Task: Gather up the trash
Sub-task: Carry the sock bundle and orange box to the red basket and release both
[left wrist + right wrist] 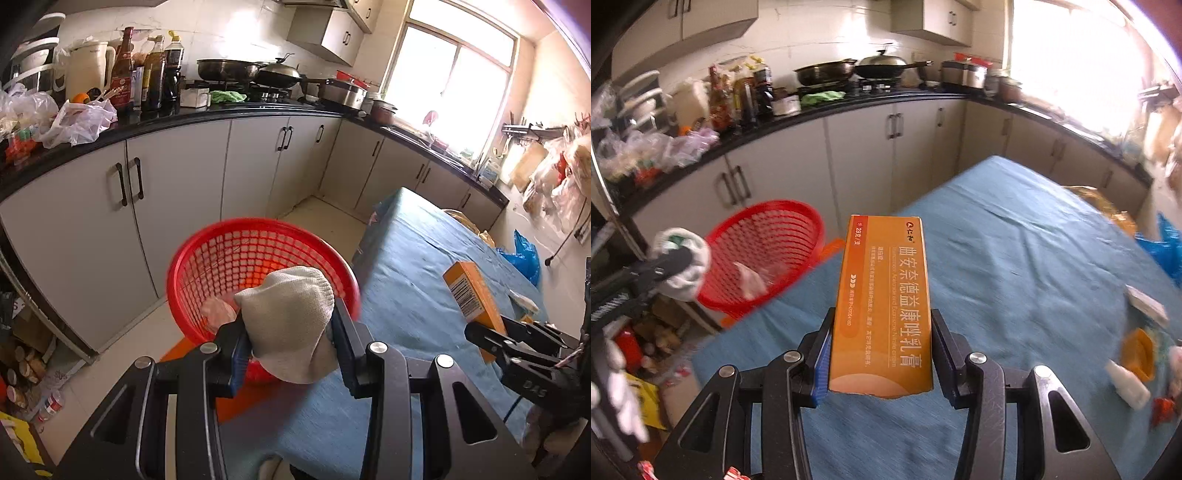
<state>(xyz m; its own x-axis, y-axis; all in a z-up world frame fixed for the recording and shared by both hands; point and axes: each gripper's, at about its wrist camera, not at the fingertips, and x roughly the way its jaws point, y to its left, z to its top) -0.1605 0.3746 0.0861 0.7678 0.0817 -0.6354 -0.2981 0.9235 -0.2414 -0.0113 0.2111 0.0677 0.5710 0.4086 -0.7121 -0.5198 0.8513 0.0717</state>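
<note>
1. Left wrist view: the left gripper (288,325) is pinching a crumpled off-white sock (291,321) between its jaws, the pads pressing on both flanks of the cloth. It is hovering over the near rim of the red basket (207,258), which is sitting just off the corner of the blue-covered bench (406,295), with a pale scrap already lying inside. At the right edge the right gripper (491,332) is carrying an orange box (472,295) above the bench.

2. Right wrist view: the right gripper (881,347) is clamping the orange box (882,306) by its long sides, the box sticking forward over the bench (1015,240). The red basket (764,254) is lying well apart to the left, and the left gripper (679,262) with the sock (690,258) is hanging beside its rim. More litter is waiting at the bench's right edge.

3. Risks, as I judge them: the sock is sitting over the rim rather than the middle, so an early release is likely to drop it on the floor. The box has farther to go; its smooth card faces may be slipping in the jaws during a fast swing, and both grippers are heading for one basket, so they may be colliding there.
</note>
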